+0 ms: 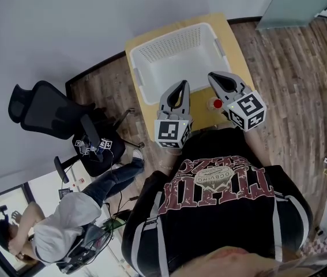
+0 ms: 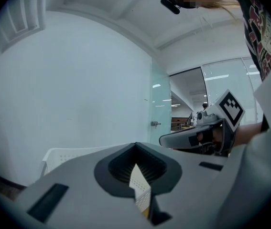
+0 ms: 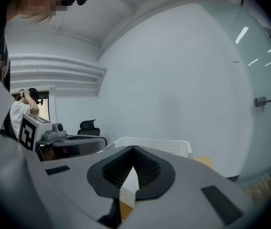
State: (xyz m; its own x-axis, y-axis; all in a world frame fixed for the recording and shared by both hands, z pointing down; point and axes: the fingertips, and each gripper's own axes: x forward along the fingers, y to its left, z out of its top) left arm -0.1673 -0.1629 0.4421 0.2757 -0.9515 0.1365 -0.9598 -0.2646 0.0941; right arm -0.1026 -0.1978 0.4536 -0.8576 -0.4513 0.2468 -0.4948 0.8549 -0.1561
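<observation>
This is an office. A black swivel chair (image 1: pixel 39 111) stands at 9 o'clock and a person (image 1: pixel 53 229) sits at 7 o'clock. Wood-plank floor (image 1: pixel 290 62) runs to a glass partition (image 1: pixel 301 2) at 1 o'clock.

The head camera is looking steeply down from above the person's black printed sweatshirt (image 1: pixel 221 212). It is taking in the white perforated plastic basket (image 1: pixel 169 39) on the pale wooden table (image 1: pixel 231 44) from some way off. The left gripper view's camera is riding just behind the grey left gripper (image 1: pixel 180 86). It is facing along the jaws at close range, toward the basket and a frosted glass door (image 2: pixel 160 113) beyond. The right gripper view's camera is riding likewise on the grey right gripper (image 1: pixel 217 79), facing the basket and a black office chair (image 3: pixel 88 126) against the wall. Each gripper view is catching the other gripper at its edge, and all three views are sharing the basket.
</observation>
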